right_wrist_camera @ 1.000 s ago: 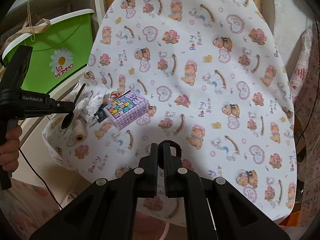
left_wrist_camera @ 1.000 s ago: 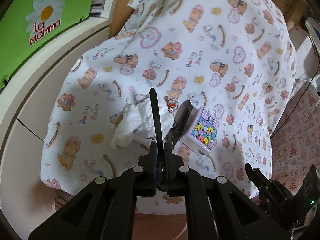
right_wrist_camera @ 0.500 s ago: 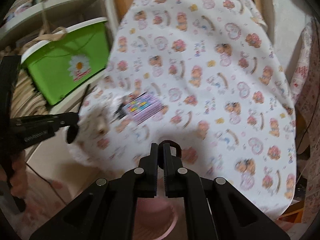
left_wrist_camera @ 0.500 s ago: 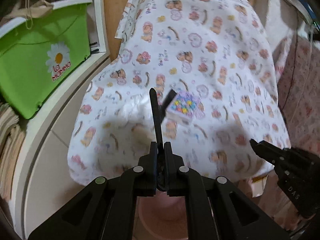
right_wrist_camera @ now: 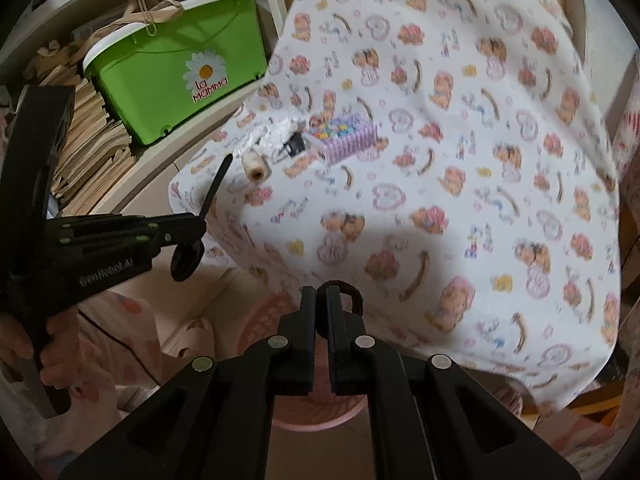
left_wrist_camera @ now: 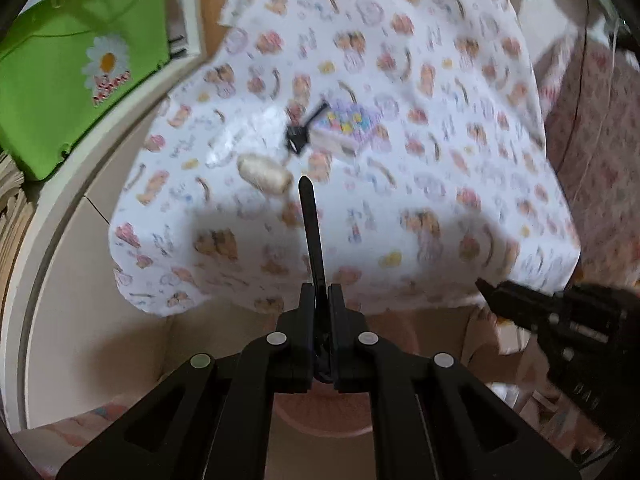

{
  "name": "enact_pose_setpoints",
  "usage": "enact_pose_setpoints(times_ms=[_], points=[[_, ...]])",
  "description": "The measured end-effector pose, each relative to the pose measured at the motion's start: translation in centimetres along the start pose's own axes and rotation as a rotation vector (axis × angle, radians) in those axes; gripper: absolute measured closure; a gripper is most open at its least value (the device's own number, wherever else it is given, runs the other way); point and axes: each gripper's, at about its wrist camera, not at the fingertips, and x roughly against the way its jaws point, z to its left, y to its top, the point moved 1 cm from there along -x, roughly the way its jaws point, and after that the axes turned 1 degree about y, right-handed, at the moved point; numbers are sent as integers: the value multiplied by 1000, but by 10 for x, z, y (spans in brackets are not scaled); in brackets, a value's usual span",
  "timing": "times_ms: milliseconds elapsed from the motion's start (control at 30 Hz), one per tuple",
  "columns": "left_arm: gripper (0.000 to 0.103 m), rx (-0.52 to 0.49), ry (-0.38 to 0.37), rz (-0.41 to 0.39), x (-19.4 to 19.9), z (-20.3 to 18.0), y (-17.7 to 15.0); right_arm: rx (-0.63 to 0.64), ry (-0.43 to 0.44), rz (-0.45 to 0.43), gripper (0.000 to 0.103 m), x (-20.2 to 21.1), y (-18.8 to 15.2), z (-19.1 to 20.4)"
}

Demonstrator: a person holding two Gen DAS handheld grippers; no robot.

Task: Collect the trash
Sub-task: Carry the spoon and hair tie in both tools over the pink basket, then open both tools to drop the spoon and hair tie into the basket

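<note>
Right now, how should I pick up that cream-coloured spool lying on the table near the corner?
Grip the spool across its round middle, coming from above. It lies on its side on the tablecloth, one open end towards the table's front edge, so its curved flanks are free for the jaws. The black clip sits close behind, so keep the fingers clear of it. Both grippers are shut; open one first.

R tongs (right_wrist_camera: 321,300) shut on dark hair tie (right_wrist_camera: 352,296) above bear-print cloth (right_wrist_camera: 460,140).
</note>
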Motion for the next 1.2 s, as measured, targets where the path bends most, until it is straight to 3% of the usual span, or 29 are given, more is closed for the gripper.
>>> enact_pose_setpoints(times_ms=[100, 200, 400, 500, 667, 800, 933, 1067, 1200], points=[[98, 4, -40, 82, -19, -1, -10, -22, 10, 120, 97, -26, -8, -6], [98, 16, -34, 167, -43, 2, -19, -49, 30, 194, 97, -48, -16, -9], [98, 26, -23, 257, -79, 5, -35, -33, -47, 273, 97, -89, -31, -9], [98, 34, -17, 343, -103, 5, -46, -21, -78, 314, 97, -111, -41, -10], [98, 51, -13, 462, -138, 2, -68, -36, -79, 389, 97, -135, -57, -14], [96, 26, 15, 495, -150, -2, -77, -32, -95, 447, 97, -149, -67, -17], [76, 46, 34, 512, -153, 6, -79, -40, -113, 450, 95, -152, -66, -20], [58, 83, 48, 489, -146, 18, -75, -66, -120, 428, 67, -145, -65, -25], [47, 113, 86, 445, -133, 30, -66, -59, -123, 395, 62, -136, -60, -29]])
